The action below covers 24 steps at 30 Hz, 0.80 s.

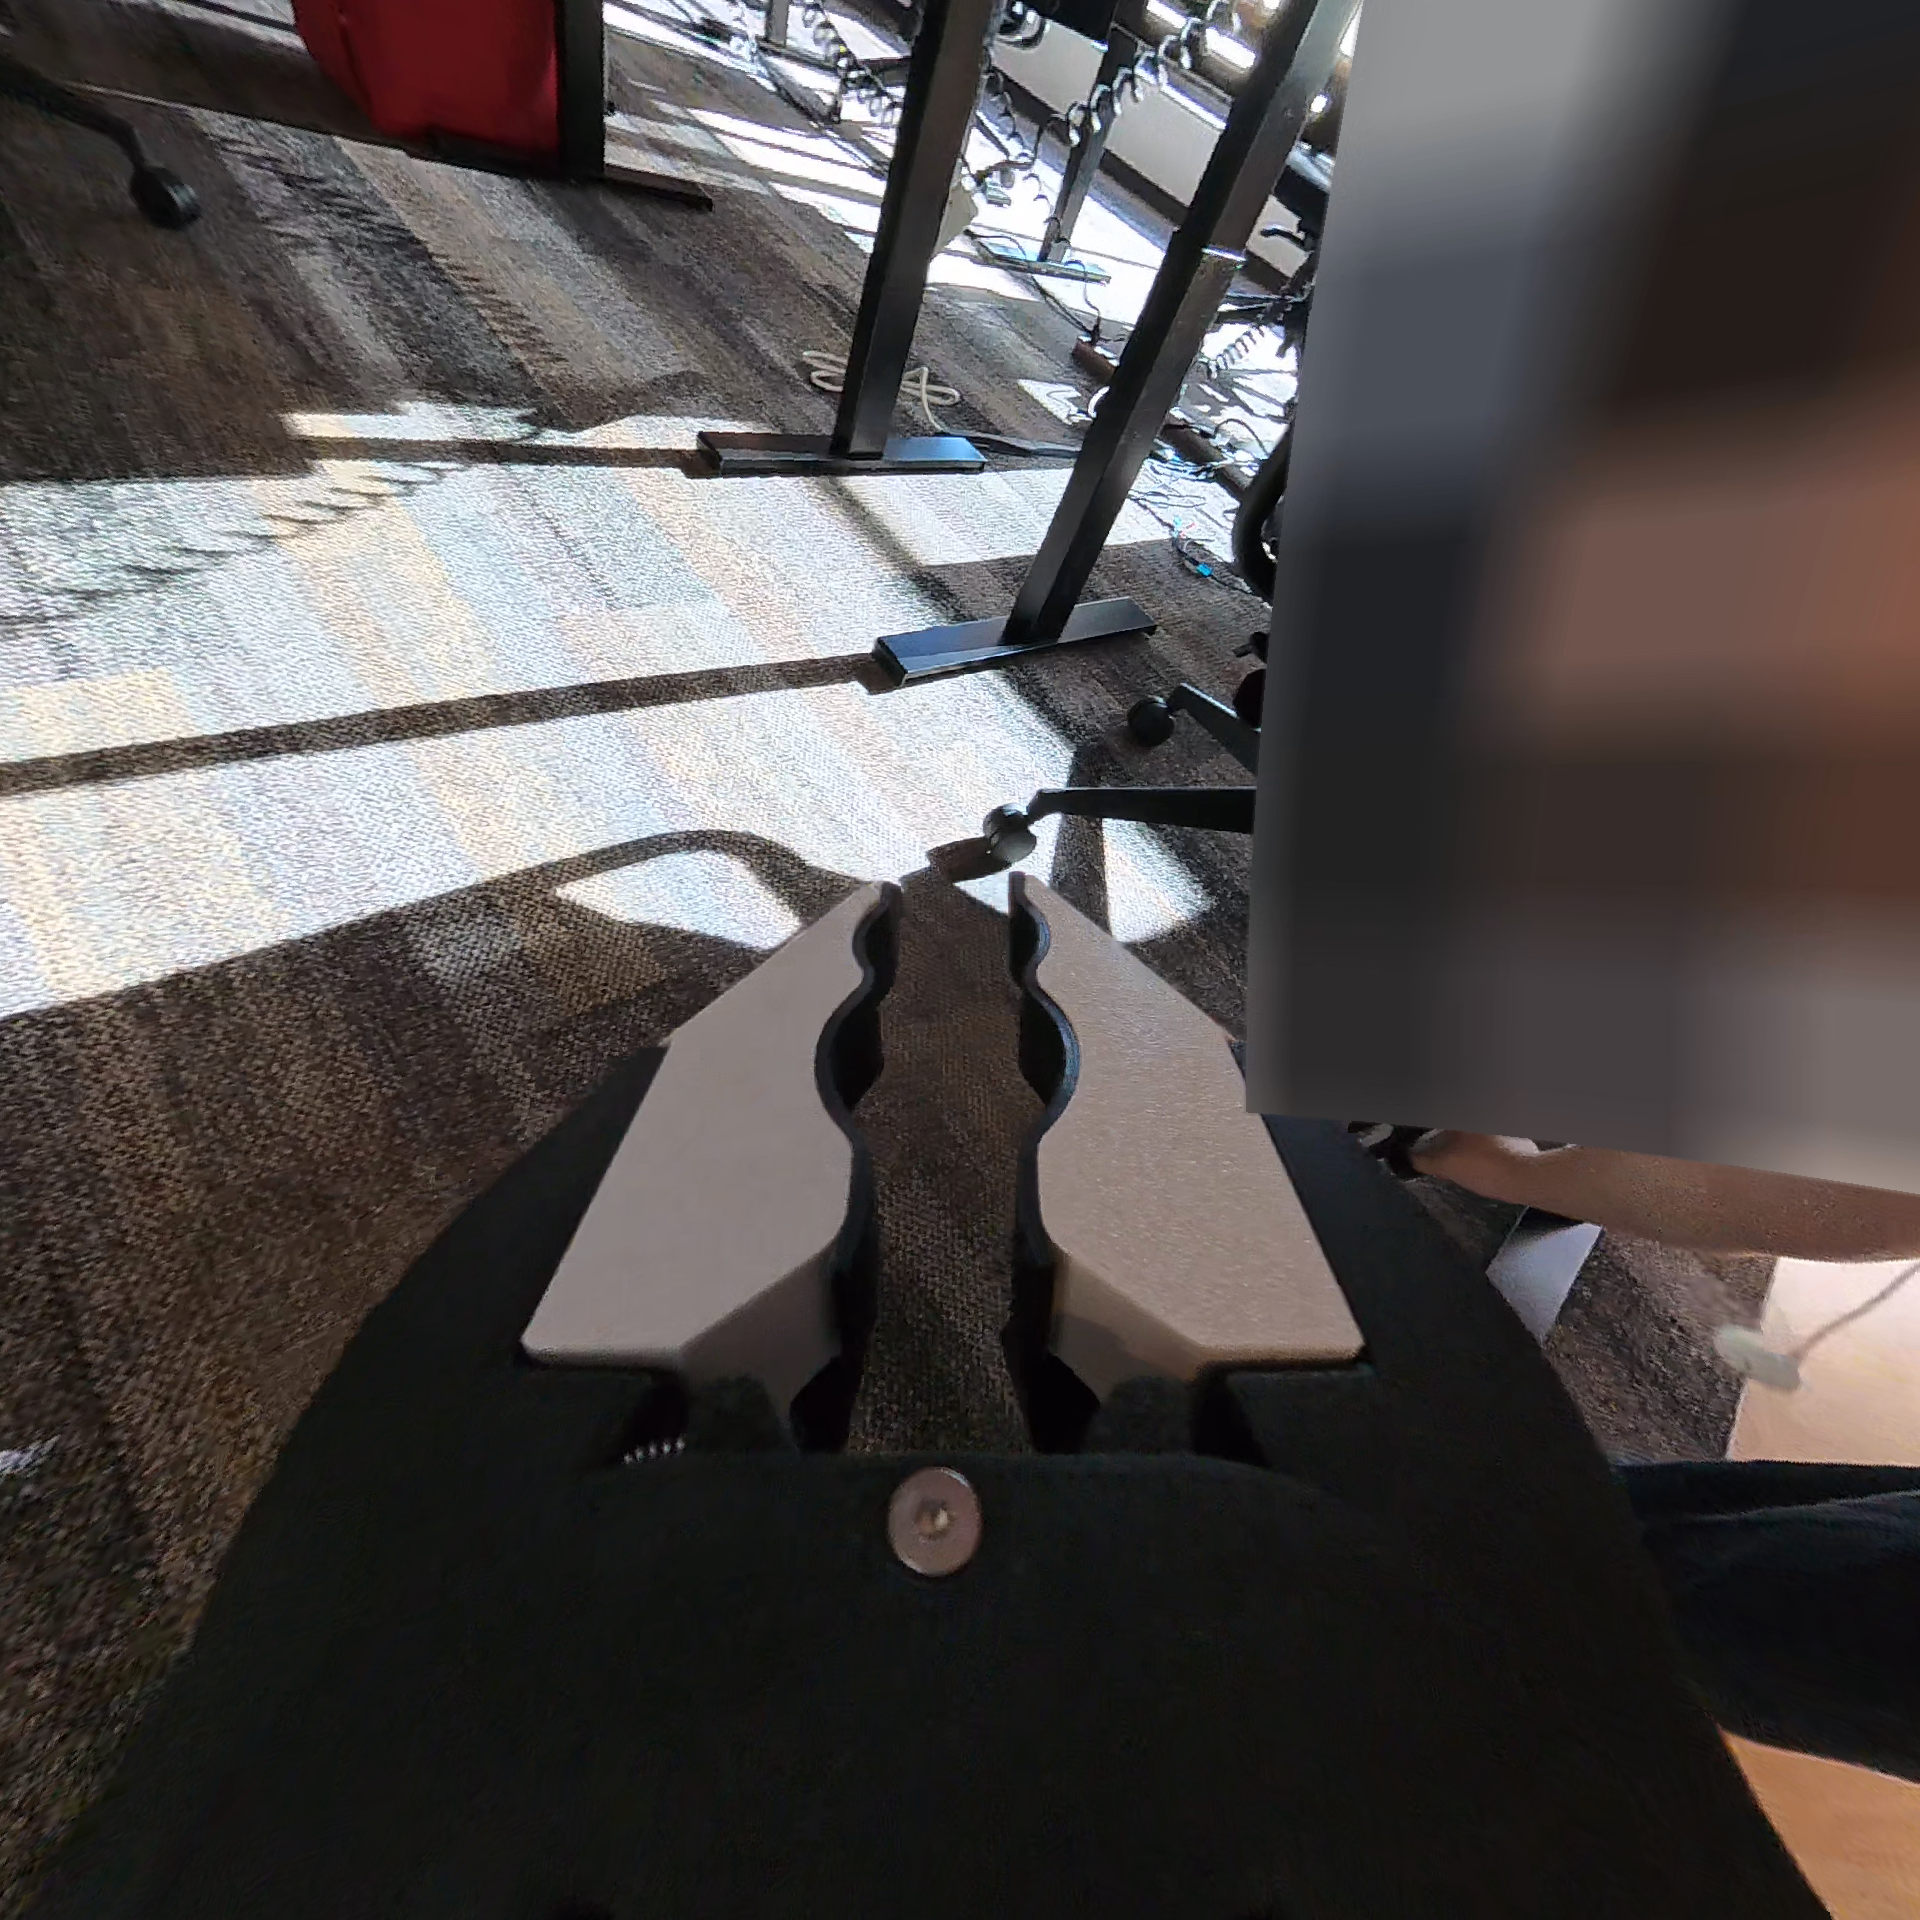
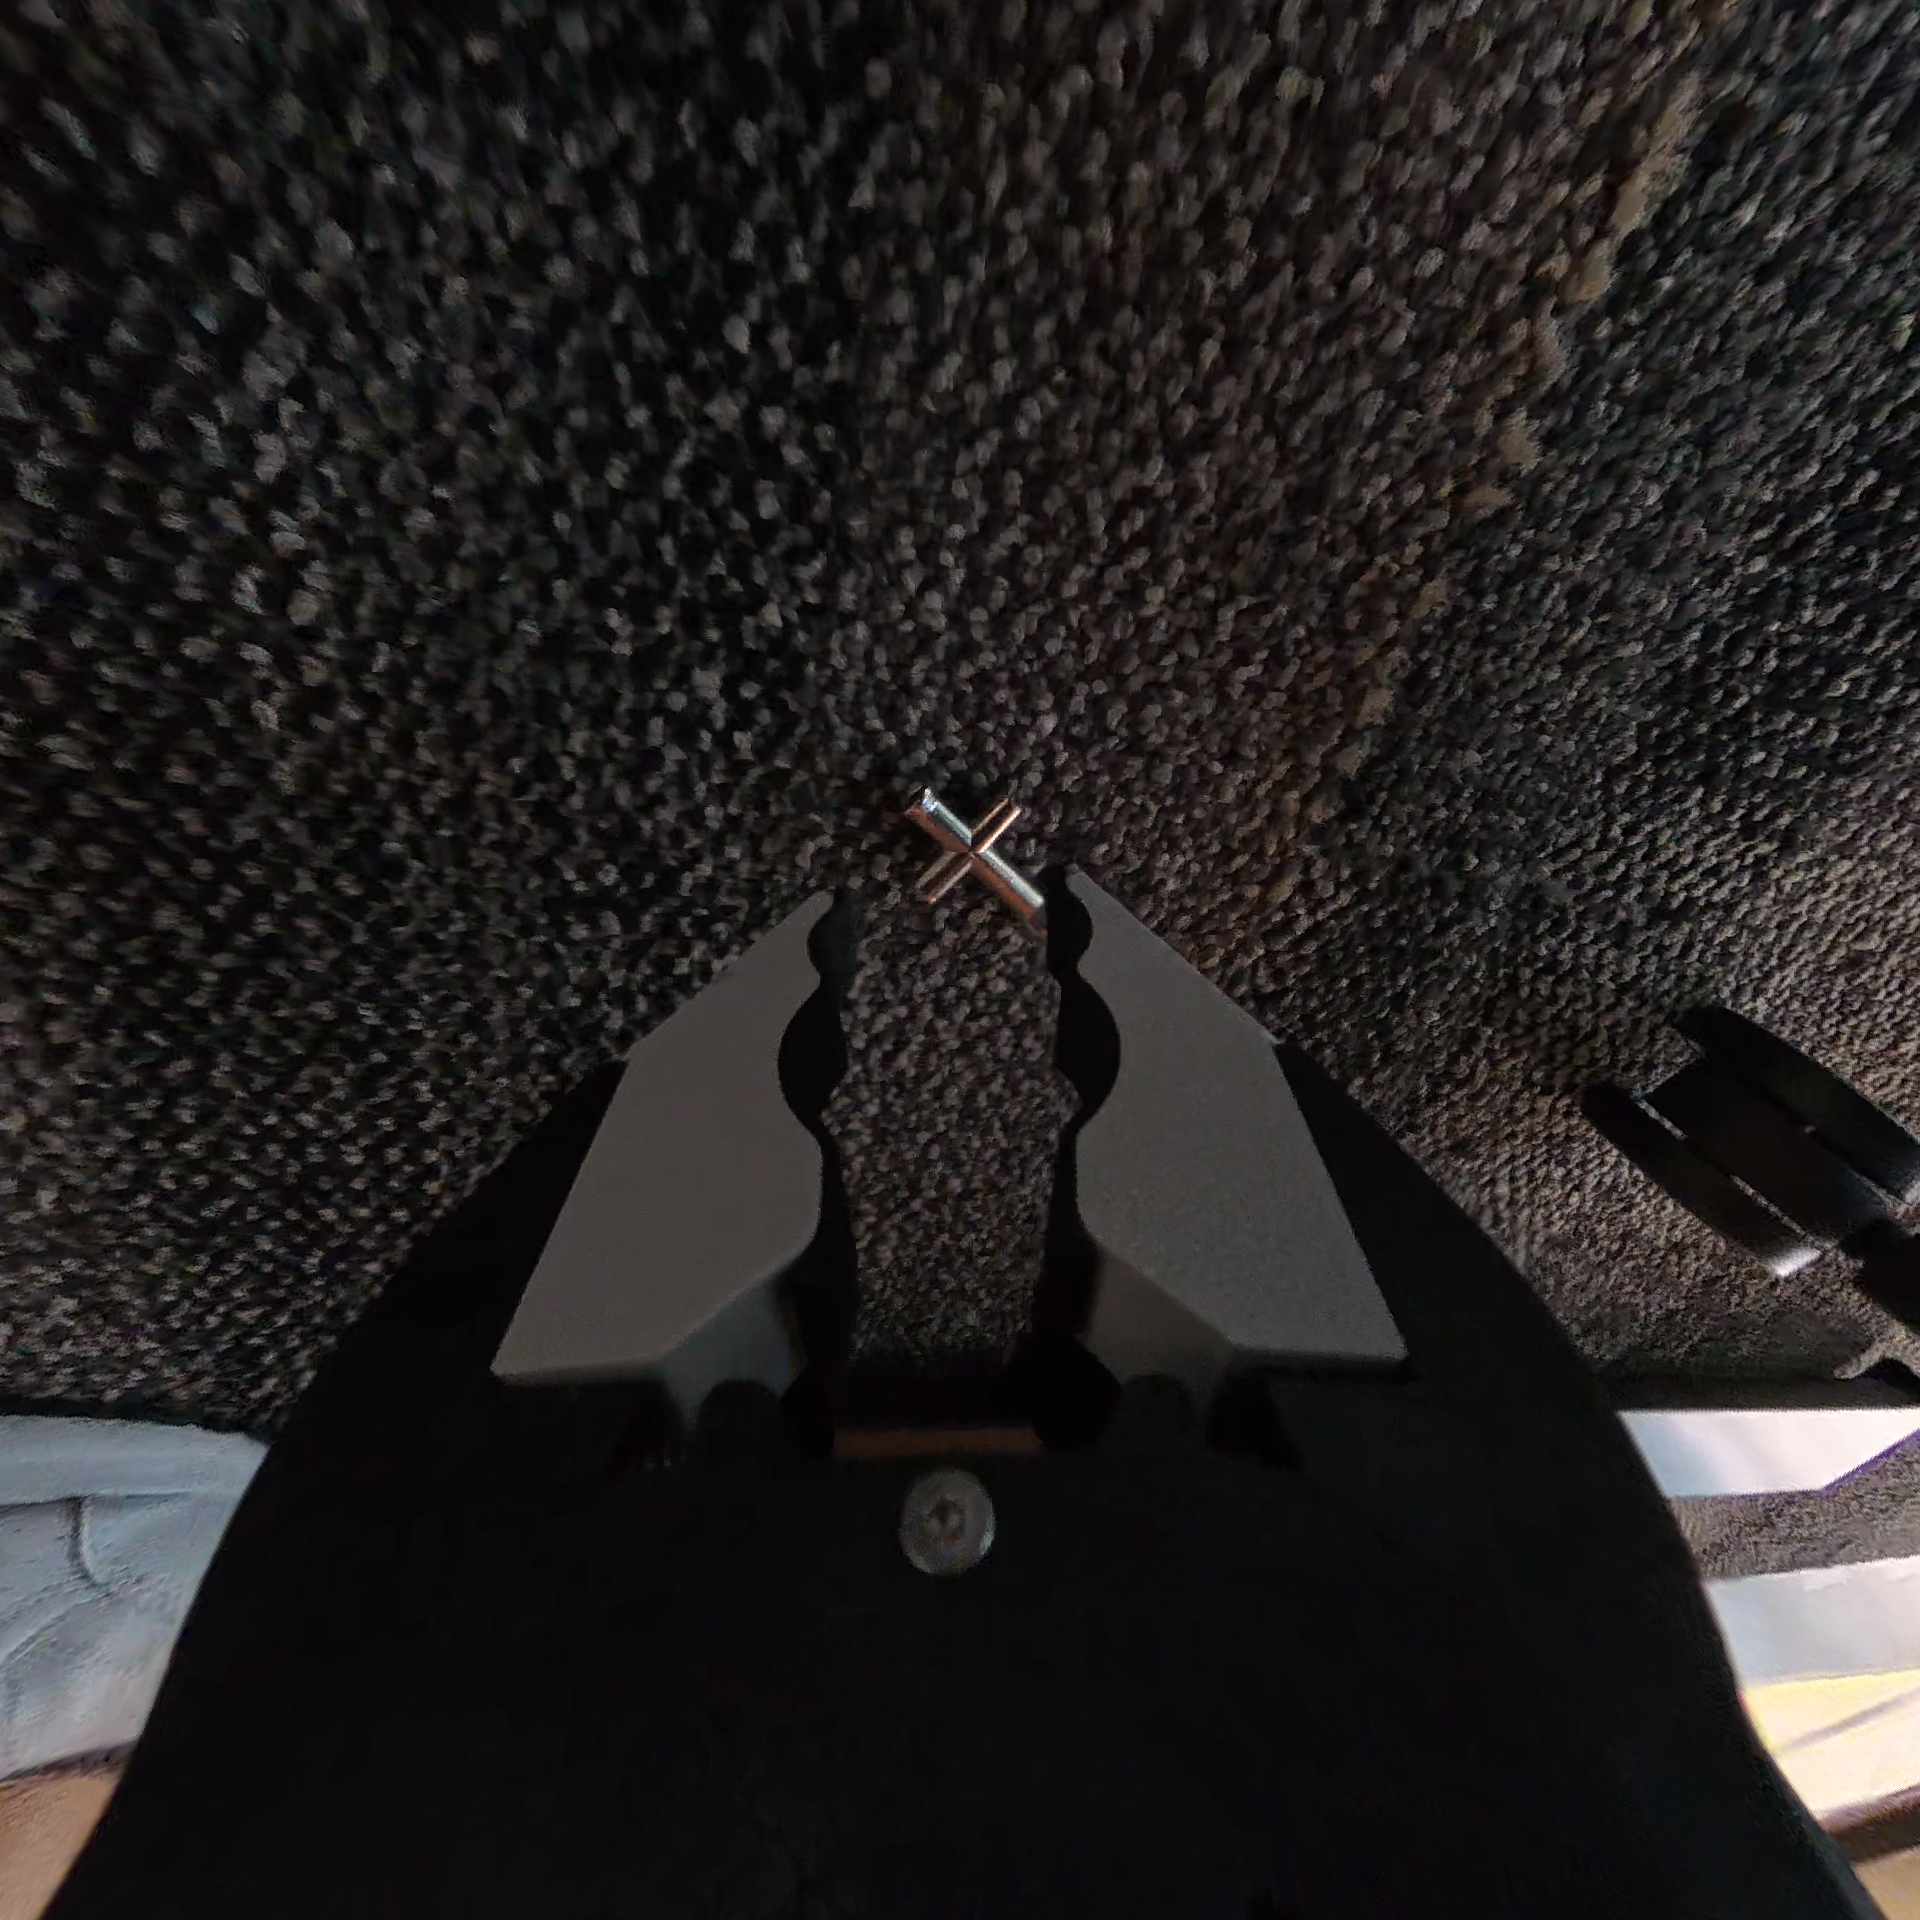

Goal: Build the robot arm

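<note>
In the right wrist view, a small shiny metal piece shaped like a cross lies on dark speckled carpet. My right gripper is open and empty, held close over the carpet, with the metal piece just beyond its tips and touching or nearly touching the right fingertip. In the left wrist view, my left gripper is open and empty, held above brown carpet with nothing between its fingers.
Black desk legs with flat feet stand ahead of the left gripper. Chair casters sit near its tips. A red bag is at the far left. Cables lie under the desks. A black caster is right of the right gripper. Tip to tip, the grippers are about 85 cm apart.
</note>
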{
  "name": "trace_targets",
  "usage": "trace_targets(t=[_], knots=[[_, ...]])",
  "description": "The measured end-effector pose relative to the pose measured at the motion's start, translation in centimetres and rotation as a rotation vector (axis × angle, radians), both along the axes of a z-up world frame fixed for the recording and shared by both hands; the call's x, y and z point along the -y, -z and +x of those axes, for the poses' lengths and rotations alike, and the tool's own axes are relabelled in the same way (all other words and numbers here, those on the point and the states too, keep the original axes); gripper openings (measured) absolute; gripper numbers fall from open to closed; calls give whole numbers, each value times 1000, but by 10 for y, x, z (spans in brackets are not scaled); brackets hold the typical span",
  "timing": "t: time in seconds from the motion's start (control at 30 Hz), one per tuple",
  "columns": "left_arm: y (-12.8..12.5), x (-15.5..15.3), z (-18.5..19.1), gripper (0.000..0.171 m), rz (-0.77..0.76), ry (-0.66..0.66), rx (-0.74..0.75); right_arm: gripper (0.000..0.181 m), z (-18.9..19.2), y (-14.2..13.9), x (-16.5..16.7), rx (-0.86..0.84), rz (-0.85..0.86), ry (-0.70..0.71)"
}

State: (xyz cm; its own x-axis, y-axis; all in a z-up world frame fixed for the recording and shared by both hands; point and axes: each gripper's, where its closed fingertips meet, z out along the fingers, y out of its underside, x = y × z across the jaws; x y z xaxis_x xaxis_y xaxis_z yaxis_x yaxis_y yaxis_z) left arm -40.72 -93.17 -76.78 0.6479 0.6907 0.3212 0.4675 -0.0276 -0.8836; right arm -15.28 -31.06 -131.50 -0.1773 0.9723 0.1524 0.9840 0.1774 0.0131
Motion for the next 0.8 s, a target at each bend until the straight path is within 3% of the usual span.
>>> trace_targets(t=[0.07, 0.17, 0.3, 0.4, 0.5, 0.6, 0.67, 0.73, 0.8], knots=[[4, -17, 0, 19, 12, 47, 14, 34, -5, 4, -1, -33, -35, -21], [12, -38, 3, 15, -5, 108, 17, 35, 8, 18, -6, 57, -89, -17], [16, -57, 7, 12, 8, 150, 29, 27, 7, 19, -7, 44, -162, 47], [16, -66, 15, 12, 5, 170, 38, 20, 20, 7, 4, 64, -201, 65], [3, -70, 24, 11, 20, 180, 56, 20, 21, -24, 26, -4, -221, 78], [-25, -67, 32, 11, 58, 173, 83, 19, 9, -83, 77, -123, -317, 112], [-53, -62, 36, 10, 76, 162, 109, 19, -4, -142, 124, -199, -388, 97], [-88, -56, 39, 8, 72, 142, 133, 19, -25, -223, 177, -291, -452, 42], [-121, -54, 38, 6, 50, 122, 207, 19, -53, -322, 231, -391, -497, -35]])
